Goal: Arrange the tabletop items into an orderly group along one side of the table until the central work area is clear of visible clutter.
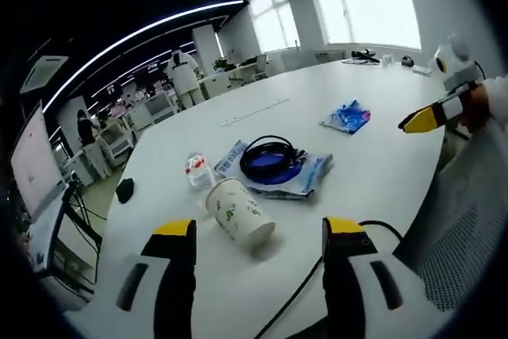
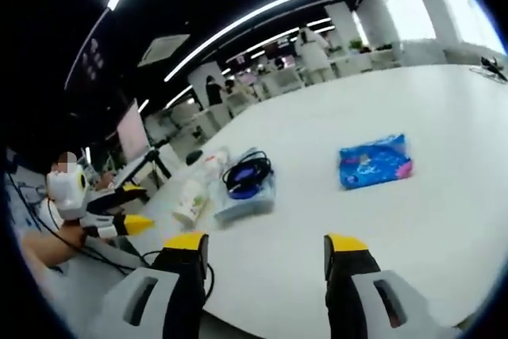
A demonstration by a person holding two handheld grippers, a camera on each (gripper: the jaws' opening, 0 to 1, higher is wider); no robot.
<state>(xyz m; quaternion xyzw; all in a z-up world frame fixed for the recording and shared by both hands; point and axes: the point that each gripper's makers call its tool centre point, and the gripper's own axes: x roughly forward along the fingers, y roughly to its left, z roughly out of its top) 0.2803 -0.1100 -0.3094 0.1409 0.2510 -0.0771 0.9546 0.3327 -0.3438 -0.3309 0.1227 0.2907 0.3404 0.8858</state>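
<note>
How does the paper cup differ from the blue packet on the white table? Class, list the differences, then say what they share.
The paper cup is white with small printed marks; the blue packet is bright blue. The paper cup is round and lies tipped on its side; the blue packet lies flat. The paper cup lies close to the coiled black cable; the blue packet lies apart on its own. Both rest on the white table, held by no gripper.

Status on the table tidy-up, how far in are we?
Barely started, by the look of it. Done: nothing grouped along an edge yet. In hand: nothing; the left tool and right tool are both open and empty. Left: the tipped paper cup, the black cable coil on its blue-white packet, the small clear bag and the blue pouch lie mid-table.
</note>
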